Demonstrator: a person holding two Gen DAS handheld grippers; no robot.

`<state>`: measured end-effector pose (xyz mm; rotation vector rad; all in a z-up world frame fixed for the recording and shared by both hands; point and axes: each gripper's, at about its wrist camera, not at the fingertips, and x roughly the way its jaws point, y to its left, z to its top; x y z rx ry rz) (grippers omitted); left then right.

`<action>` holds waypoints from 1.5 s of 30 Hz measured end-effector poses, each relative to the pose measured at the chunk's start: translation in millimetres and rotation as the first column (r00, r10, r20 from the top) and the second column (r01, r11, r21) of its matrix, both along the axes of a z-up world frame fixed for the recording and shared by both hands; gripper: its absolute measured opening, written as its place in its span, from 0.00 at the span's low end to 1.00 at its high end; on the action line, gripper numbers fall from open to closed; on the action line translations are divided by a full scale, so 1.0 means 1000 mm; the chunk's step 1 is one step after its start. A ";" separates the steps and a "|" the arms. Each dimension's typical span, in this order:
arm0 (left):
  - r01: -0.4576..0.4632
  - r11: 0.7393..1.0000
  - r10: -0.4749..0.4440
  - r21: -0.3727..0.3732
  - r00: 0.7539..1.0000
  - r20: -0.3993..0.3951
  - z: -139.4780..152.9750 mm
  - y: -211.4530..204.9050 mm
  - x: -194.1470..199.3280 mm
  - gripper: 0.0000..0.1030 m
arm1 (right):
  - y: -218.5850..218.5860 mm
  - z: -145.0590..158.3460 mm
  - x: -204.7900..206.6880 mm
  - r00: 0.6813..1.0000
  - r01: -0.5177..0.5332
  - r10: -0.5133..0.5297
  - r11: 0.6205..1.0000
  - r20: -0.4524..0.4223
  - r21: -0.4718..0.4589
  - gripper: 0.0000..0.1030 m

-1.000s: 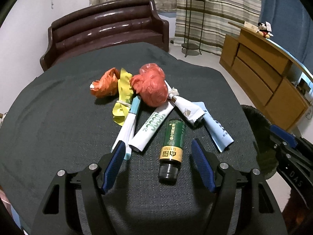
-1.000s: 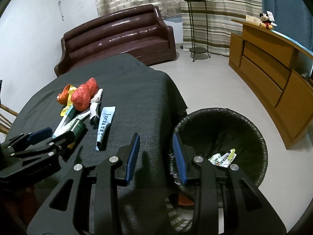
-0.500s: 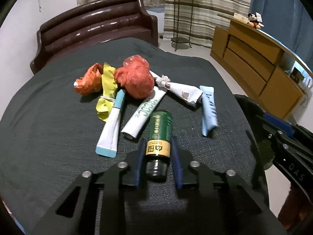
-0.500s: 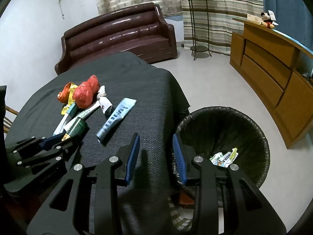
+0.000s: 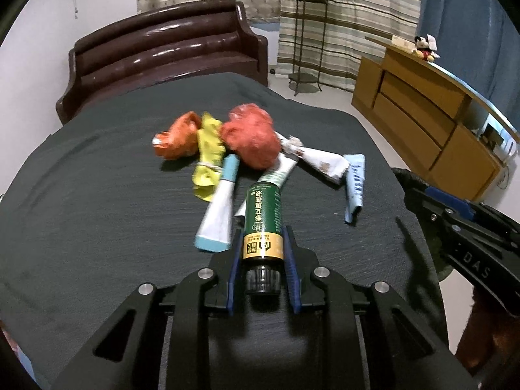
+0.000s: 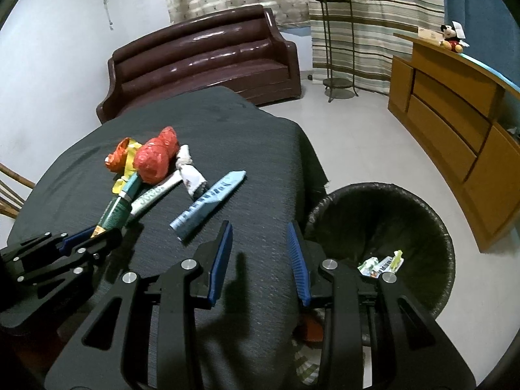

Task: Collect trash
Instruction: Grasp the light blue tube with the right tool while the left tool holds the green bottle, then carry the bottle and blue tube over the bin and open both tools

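Green bottle [image 5: 264, 214] with yellow label band and black cap; red crumpled bag [image 5: 252, 139]; orange wrapper [image 5: 177, 138]; yellow wrapper [image 5: 208, 159]; light-blue tube [image 6: 208, 203]; dark grey counter [image 5: 97, 211] cloth; black bin [image 6: 383, 227]; brown sofa [image 6: 201, 58]; striped curtain [image 6: 357, 13]

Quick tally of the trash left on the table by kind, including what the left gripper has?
Tubes: 3
Crumpled bags or wrappers: 4
Green bottle, in left gripper: 1
Total: 8
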<state>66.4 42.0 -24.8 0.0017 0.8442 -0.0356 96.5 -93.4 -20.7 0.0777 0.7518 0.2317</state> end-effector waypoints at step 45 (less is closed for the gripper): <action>-0.093 0.995 0.094 -0.023 0.995 0.045 0.005 0.059 0.004 0.24 | 0.024 -0.002 0.014 0.998 0.012 -0.014 1.000 -0.054 -0.027 0.09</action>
